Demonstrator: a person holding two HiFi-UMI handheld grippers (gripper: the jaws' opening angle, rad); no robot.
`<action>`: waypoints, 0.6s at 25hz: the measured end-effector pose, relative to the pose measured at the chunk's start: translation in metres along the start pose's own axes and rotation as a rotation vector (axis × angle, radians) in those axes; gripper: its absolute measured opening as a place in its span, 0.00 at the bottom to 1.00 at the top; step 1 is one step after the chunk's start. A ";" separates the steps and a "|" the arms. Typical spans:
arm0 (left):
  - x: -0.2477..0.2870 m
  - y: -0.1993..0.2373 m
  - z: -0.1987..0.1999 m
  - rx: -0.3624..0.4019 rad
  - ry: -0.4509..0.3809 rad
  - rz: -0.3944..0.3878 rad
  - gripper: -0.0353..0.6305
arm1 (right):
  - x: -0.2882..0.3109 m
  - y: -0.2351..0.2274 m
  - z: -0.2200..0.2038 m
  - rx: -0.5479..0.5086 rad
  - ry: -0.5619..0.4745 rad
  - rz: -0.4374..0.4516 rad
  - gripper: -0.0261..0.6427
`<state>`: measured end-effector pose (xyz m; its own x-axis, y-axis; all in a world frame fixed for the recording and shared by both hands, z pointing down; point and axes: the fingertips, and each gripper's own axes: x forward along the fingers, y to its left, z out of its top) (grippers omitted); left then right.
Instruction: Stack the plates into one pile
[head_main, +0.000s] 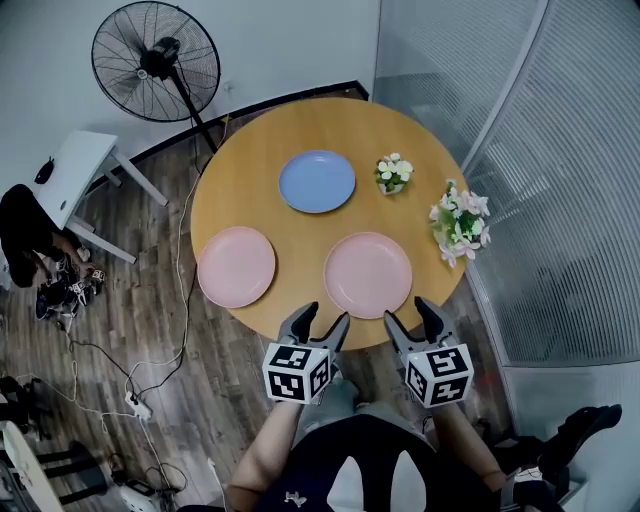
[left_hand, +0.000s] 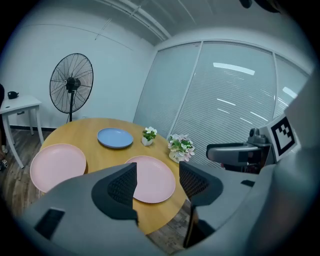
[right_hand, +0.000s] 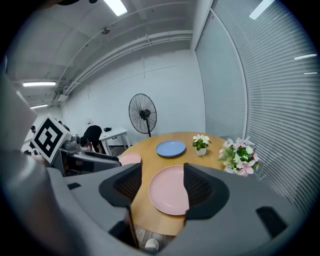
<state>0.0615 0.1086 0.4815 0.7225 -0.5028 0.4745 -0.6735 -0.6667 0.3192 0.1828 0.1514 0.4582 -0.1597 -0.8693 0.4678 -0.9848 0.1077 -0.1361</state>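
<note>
Three plates lie apart on the round wooden table (head_main: 260, 135): a blue plate (head_main: 317, 181) at the back, a pink plate (head_main: 236, 266) at the left and a second pink plate (head_main: 368, 274) near the front edge. My left gripper (head_main: 320, 318) hovers at the table's near edge, jaws open and empty. Beside it my right gripper (head_main: 415, 312) is open and empty too. In the left gripper view the near pink plate (left_hand: 150, 178) shows between the fingers (left_hand: 122, 187). The right gripper view shows the same plate (right_hand: 170, 190) ahead, with the blue plate (right_hand: 170, 148) behind it.
A small white flower pot (head_main: 393, 173) and a larger pink bouquet (head_main: 460, 222) stand on the table's right side. A standing fan (head_main: 156, 62), a white side table (head_main: 75, 170), floor cables and a crouching person (head_main: 25, 235) are to the left. Glass walls with blinds run along the right.
</note>
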 end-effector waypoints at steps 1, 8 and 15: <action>0.004 0.005 0.000 -0.002 0.013 -0.003 0.44 | 0.006 -0.002 -0.001 0.006 0.010 -0.006 0.44; 0.030 0.037 -0.008 -0.038 0.101 -0.035 0.44 | 0.036 -0.015 -0.012 0.058 0.053 -0.040 0.47; 0.056 0.050 -0.029 -0.109 0.192 -0.079 0.44 | 0.053 -0.041 -0.040 0.098 0.149 -0.069 0.47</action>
<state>0.0637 0.0631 0.5480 0.7377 -0.3310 0.5885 -0.6366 -0.6313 0.4429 0.2116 0.1199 0.5234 -0.1072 -0.7912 0.6020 -0.9836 -0.0039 -0.1802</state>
